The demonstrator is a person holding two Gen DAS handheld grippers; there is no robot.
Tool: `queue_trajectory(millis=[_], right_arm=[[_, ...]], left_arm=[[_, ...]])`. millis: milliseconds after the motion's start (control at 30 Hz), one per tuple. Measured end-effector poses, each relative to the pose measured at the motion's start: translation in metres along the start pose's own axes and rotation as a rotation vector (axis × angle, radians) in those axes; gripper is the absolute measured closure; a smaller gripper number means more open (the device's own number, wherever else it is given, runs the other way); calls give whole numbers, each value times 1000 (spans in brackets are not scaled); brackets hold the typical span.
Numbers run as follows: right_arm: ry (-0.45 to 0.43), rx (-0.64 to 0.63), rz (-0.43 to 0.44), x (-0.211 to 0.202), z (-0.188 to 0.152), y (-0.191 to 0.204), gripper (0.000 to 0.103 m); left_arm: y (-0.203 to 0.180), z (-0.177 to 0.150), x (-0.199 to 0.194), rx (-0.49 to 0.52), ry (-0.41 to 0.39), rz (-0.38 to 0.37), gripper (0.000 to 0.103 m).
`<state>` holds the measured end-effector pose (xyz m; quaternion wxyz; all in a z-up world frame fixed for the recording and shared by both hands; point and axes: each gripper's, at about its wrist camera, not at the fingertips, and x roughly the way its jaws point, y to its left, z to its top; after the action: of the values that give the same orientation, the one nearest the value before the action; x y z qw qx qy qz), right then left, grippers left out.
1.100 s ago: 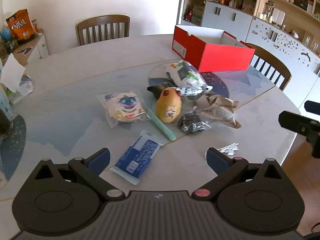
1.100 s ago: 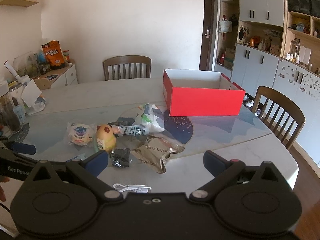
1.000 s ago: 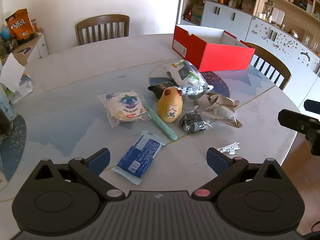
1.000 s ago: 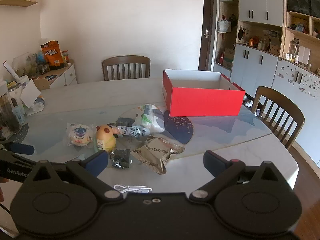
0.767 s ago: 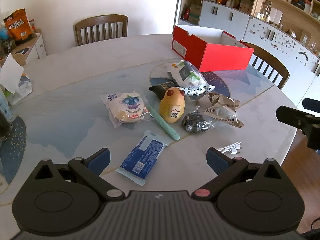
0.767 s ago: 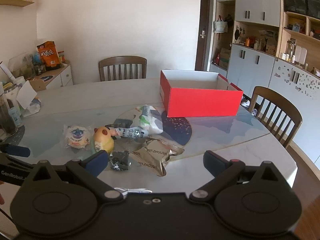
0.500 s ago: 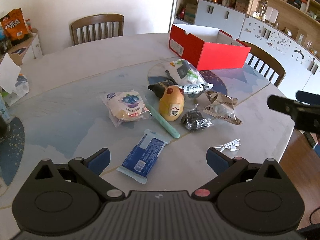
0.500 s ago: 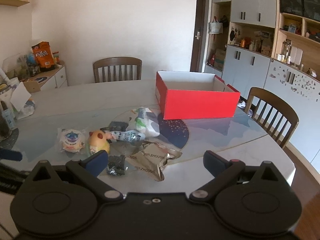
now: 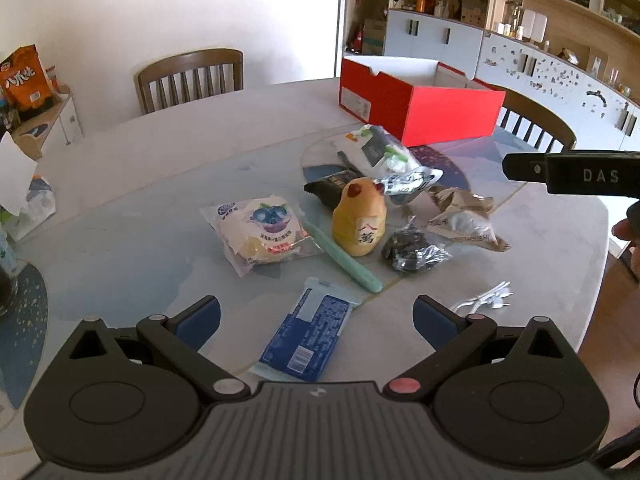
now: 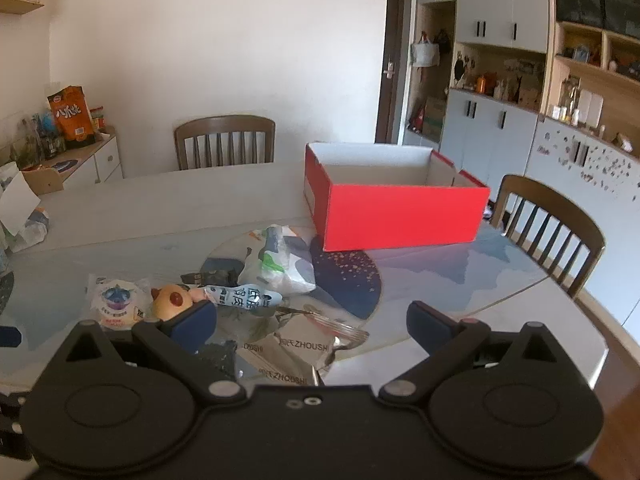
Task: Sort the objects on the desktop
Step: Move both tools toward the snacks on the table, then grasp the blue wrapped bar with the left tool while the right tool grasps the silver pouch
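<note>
Several small items lie mid-table: a blue snack packet [image 9: 306, 334], a bun in a clear wrapper [image 9: 260, 232], a green pen [image 9: 344, 260], a yellow chick toy [image 9: 359, 218], a dark crumpled wrapper [image 9: 412, 246], a brown ZHOUSHI packet [image 9: 460, 218] and a white cable [image 9: 486, 298]. An open red box [image 10: 394, 204] stands behind them. My left gripper [image 9: 316, 316] is open above the blue packet. My right gripper [image 10: 312, 320] is open above the brown packet [image 10: 304, 354]; its side shows in the left wrist view [image 9: 576, 176].
The round table [image 9: 132, 160] has a glass top. Wooden chairs stand at the back [image 9: 190, 78] and right [image 10: 548, 228]. A side cabinet with an orange snack bag [image 10: 71, 116] is at the left. Paper and bags [image 9: 20, 196] lie at the table's left edge.
My right gripper has moved forward over the table toward the brown packet, and the cable has left its view. My left gripper has shifted only slightly. Both stay open.
</note>
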<state>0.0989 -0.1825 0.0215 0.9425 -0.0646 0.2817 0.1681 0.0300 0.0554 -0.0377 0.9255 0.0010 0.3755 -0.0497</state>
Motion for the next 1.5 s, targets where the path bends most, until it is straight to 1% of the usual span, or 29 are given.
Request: queue_trajectory(millis=[167,267,333,500,733,967,1167,1300,1400,1433,1467,1500], right_arm=[[38,-4,26,26,-1,-5,2],[69,0,18,43,-1,-8,2],[100,23,3,55,-2,-13,2],[176,92,-16,80,-3,-22,2],[238,137,-15,100,-4,-17,2],[317,204,-39,119,-7,-20,2],[365,248,-36,127,-6,-23,3],[398,257,-29,132,-6,-23,4],[412,241,-16,134,-6,-19,8],[416,234,-12,134,-6,-18,14],[423,227,-8,135,-6,-17,23],[432,220,0,136,-7,-16,28]], left_arm=[[-1,-4,19,-6,-1,6,0],[-2,-6,30,-17,11,20,0],[-2,-7,35,-27,19,28,0],[-3,-10,45,-13,35,41,1],[-3,-15,52,7,54,39,1],[1,-16,57,19,65,24,1],[4,-17,62,17,83,12,7],[5,-18,65,14,96,12,13],[6,-19,66,15,103,21,18],[6,-19,66,20,103,27,19],[5,-19,66,25,104,31,20],[5,-19,67,28,106,31,22]])
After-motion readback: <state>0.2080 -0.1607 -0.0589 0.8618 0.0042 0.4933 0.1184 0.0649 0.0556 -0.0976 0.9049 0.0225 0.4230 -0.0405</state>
